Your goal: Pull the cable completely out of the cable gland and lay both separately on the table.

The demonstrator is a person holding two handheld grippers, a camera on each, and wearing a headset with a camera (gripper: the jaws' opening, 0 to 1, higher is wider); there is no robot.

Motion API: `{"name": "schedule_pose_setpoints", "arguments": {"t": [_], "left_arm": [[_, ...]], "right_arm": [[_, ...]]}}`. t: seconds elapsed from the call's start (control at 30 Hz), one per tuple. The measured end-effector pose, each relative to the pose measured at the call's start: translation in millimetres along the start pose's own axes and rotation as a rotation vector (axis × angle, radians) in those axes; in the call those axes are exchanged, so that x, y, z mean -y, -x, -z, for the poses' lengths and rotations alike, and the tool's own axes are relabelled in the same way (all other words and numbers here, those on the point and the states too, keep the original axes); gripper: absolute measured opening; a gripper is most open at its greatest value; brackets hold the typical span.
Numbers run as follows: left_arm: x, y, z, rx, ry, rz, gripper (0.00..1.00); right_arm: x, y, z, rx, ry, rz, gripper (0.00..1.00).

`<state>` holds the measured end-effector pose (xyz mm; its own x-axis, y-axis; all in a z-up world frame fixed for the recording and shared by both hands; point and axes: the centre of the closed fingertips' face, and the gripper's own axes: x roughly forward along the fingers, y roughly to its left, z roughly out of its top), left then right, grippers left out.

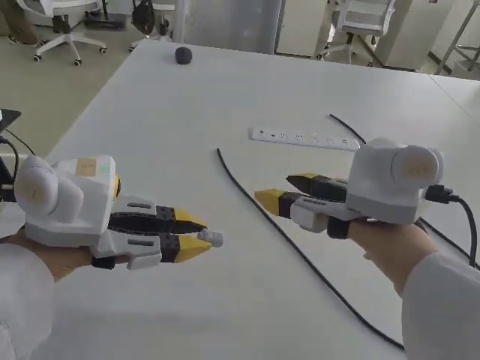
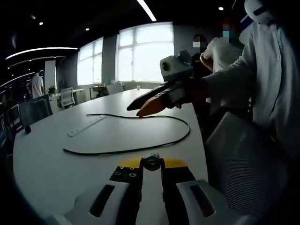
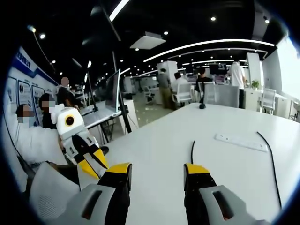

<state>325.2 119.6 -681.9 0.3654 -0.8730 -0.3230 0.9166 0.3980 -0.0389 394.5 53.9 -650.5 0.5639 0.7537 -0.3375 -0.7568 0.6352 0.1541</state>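
A small pale cable gland (image 1: 215, 238) sits pinched at the tips of my left gripper (image 1: 206, 234), which hovers over the near left of the white table (image 1: 165, 112). In the left gripper view the gland (image 2: 151, 162) shows between the shut yellow jaws. The black cable (image 1: 300, 251) lies loose on the table, running from the middle toward the near right, free of the gland. My right gripper (image 1: 274, 188) hangs just above the cable, jaws apart and holding nothing. In the right gripper view the cable's end (image 3: 192, 150) lies ahead of the open gripper (image 3: 157, 169).
A white power strip (image 1: 304, 138) lies beyond the cable, with a second black cord (image 1: 349, 127) by its right end. A dark round object (image 1: 183, 55) rests at the far edge. Office chairs (image 1: 64, 22) stand past the table.
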Motion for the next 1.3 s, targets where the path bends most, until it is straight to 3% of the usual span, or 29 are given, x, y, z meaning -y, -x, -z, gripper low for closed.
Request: {"name": "schedule_pose_setpoints", "arguments": {"t": [0.17,0.33,0.53,0.8,0.97,1.17,1.2,1.3], "left_arm": [[-6.8,-8.2,10.4,-0.018,0.0,-0.015,0.15],[-15.0,-19.5,21.4,-0.027,0.01,-0.016,0.15],[-21.9,-36.2,37.9,-0.031,0.006,-0.018,0.15],[-44.3,-55.6,75.6,-0.084,0.025,-0.086,0.15],[-58.7,-65.0,86.5,-0.057,0.068,-0.139,0.15],[-62.2,-70.9,106.0,-0.071,0.085,-0.164,0.15],[-62.1,-70.6,102.6,-0.041,0.092,-0.167,0.15],[-62.4,-69.8,101.6,-0.043,0.087,-0.173,0.16]], "right_arm": [[-8.3,13.4,7.6,-0.013,0.032,-0.004,0.44],[-20.7,29.1,33.0,-0.06,0.053,-0.022,0.45],[-27.9,45.5,52.5,-0.091,0.044,-0.014,0.44],[-28.5,62.3,68.7,-0.114,0.003,0.024,0.43],[-31.0,67.7,76.8,-0.134,-0.012,0.041,0.43],[-31.5,70.4,82.4,-0.152,-0.018,0.055,0.42],[-31.5,70.5,82.8,-0.153,-0.017,0.055,0.42],[-32.6,69.0,85.9,-0.163,-0.02,0.053,0.42]]}}
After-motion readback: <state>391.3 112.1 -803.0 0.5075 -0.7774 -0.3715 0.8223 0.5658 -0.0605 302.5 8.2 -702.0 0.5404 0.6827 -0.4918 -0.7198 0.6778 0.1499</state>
